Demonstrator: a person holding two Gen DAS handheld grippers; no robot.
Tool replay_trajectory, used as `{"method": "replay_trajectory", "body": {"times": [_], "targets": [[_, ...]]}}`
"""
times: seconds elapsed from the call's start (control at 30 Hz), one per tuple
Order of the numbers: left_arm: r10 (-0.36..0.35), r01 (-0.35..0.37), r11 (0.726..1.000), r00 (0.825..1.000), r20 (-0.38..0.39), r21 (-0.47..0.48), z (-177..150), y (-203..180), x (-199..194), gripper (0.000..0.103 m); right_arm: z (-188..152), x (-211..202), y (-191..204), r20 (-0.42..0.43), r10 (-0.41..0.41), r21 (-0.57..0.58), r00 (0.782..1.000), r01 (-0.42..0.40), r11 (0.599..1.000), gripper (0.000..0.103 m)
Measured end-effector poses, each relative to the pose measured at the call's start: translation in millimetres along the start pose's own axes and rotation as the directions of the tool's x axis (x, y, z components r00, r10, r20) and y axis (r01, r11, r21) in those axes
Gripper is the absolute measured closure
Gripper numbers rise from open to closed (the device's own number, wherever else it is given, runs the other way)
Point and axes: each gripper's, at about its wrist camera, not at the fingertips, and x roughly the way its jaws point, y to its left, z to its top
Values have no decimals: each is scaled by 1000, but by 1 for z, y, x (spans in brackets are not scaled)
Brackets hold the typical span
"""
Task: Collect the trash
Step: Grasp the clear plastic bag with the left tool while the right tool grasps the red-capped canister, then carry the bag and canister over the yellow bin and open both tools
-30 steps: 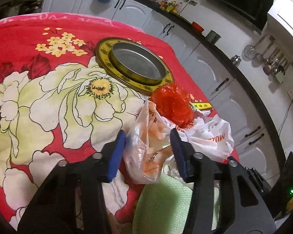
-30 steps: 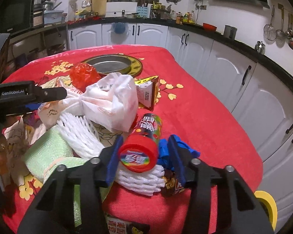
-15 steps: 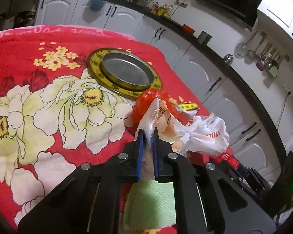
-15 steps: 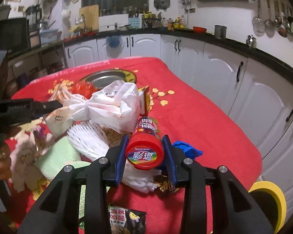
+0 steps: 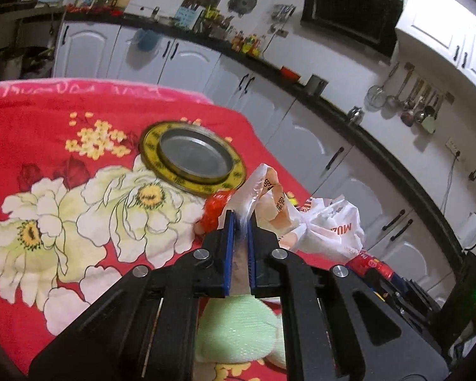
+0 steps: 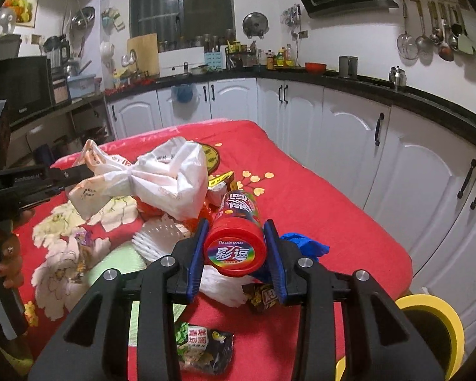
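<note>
The left gripper [image 5: 240, 222] pinches a thin fold of the white plastic bag [image 6: 171, 177], its jaws closed almost flat on the film. That grip looks meant to lift one side of the bag's mouth clear of the table so it hangs open to receive trash. The bag is crinkled, semi-transparent, printed in orange, knotted at the middle and slack on both sides.

The right gripper [image 6: 234, 250] holds a red-capped candy tube [image 6: 238, 222] by its cap end, jaws narrowed onto the round plastic lid — a rigid, smooth cylinder that suits a sideways squeeze. It is raised just near of the heap, right of the bag.

Around it lie softer scraps: white foam fruit netting [image 6: 161, 238], a pale green foam sheet [image 5: 238, 327], a crumpled blue glove [image 6: 307, 246], a glossy snack packet [image 6: 203, 349] nearest of all. The red flowered cloth [image 5: 41, 120] covers the table; far left sits a metal dish [image 5: 193, 158] with a yellow rim.
</note>
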Motion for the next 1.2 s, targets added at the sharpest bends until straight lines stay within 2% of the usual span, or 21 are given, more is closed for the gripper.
{"method": "replay_trajectory", "body": {"times": [0.33, 0.73, 1.2], "targets": [[-56, 54, 997, 997, 43, 48, 1, -23, -19, 99, -1, -36, -7, 50, -2, 29, 999, 0, 1000, 69], [-112, 108, 990, 993, 40, 87, -11, -50, -26, 99, 0, -66, -20, 88, -27, 64, 996, 21, 998, 69], [-158, 151, 976, 987, 31, 159, -28, -88, -28, 99, -9, -105, -55, 124, -114, 125, 986, 98, 987, 69]]}}
